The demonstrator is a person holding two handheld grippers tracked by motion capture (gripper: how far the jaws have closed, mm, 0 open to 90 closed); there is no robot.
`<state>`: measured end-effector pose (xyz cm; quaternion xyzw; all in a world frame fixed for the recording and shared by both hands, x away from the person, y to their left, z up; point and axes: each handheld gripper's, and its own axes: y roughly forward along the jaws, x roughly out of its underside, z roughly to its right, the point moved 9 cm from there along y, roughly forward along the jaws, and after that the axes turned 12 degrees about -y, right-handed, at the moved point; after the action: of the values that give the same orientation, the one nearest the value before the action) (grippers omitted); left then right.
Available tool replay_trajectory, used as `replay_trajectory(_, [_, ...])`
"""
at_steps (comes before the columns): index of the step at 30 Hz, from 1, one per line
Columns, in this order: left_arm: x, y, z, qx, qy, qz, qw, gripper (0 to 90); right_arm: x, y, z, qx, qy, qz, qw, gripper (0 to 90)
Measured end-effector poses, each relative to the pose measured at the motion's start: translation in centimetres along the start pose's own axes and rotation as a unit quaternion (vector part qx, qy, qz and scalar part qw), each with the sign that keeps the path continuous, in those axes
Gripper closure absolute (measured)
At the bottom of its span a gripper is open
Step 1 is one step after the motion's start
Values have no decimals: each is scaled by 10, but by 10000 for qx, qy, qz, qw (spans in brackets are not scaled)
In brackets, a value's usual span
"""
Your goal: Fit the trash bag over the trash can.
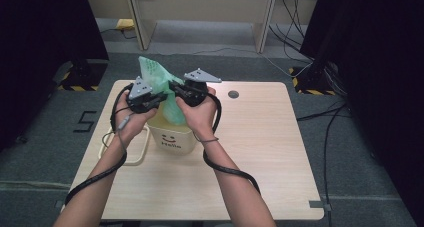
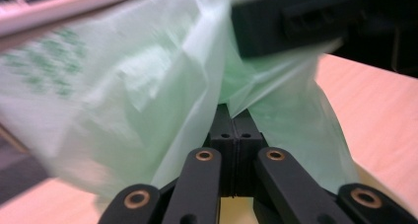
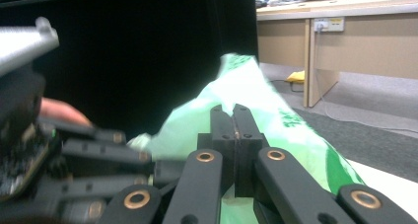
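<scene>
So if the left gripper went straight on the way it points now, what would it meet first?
The green plastic bag it already pinches; behind that, probably the right gripper, though depth is unclear.

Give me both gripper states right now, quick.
Left gripper: closed, pinching the green plastic bag.
Right gripper: closed, pinching the same bag.

The green bag (image 1: pixel 165 89) is thin plastic film — translucent, crinkled, faintly glossy, with darker green print. The left gripper (image 1: pixel 159 98) and right gripper (image 1: pixel 176 89) have matt black plastic jaws with brass-coloured pivot bushings. The table (image 1: pixel 265 152) is pale, smooth wood-grain laminate — the cream bin (image 1: pixel 175 139) looks like smooth plastic.
</scene>
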<state>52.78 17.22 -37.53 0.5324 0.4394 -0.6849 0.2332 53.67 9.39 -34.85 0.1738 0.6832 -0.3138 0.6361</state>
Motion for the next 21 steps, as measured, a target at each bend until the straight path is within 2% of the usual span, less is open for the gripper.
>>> replay_trajectory(1, [-3, -2, -2, -67, 96, 56, 9999, 898, 0, 0, -1, -21, 7, -10, 10000, 900])
replay_trajectory(2, [-3, -2, -2, -67, 96, 56, 9999, 898, 0, 0, -1, -21, 7, -10, 10000, 900])
replay_trajectory(3, [-6, -5, -5, -168, 257, 80, 9995, 898, 2, 2, -2, -126, 20, -30, 9999, 900])
replay_trajectory(4, [-6, -5, -5, -168, 257, 80, 9995, 899, 2, 2, -2, -126, 20, -30, 9999, 900])
replay_trajectory(5, [-6, -6, -5, -200, 358, 61, 9991, 899, 3, 2, -3, -146, 38, -52, 9999, 900])
replay_trajectory(7, [1, -6, -5, -211, 592, -102, 9980, 899, 10, 4, -5, -225, 30, -181, 9996, 900])
replay_trajectory(8, [1, -6, -5, -211, 592, -102, 9980, 899, 10, 4, -5, -225, 30, -181, 9996, 900])
replay_trajectory(9, [11, -6, -4, -219, 775, -282, 9964, 898, 18, 3, -6, -266, 17, -326, 9991, 887])
replay_trajectory(10, [11, -6, -4, -219, 775, -282, 9964, 898, 22, 3, -6, -315, 35, -401, 9987, 876])
replay_trajectory(12, [27, -6, -3, -128, 832, -503, 9952, 899, 33, 1, -5, -350, 26, -583, 9977, 846])
replay_trajectory(13, [27, -6, -3, -128, 832, -503, 9952, 898, 38, 0, -4, -374, 45, -669, 9970, 824])
replay_trajectory(14, [37, -5, -2, -88, 848, -638, 9943, 898, 46, -1, -2, -410, 94, -794, 9960, 784])
replay_trajectory(17, [46, -1, 0, -5, 859, -797, 9931, 898, 58, -5, 1, -452, 141, -1006, 9938, 727])
replay_trajectory(21, [52, 2, 7, 146, 908, -952, 9912, 895, 57, -11, 5, -423, 54, -1089, 9931, 618])
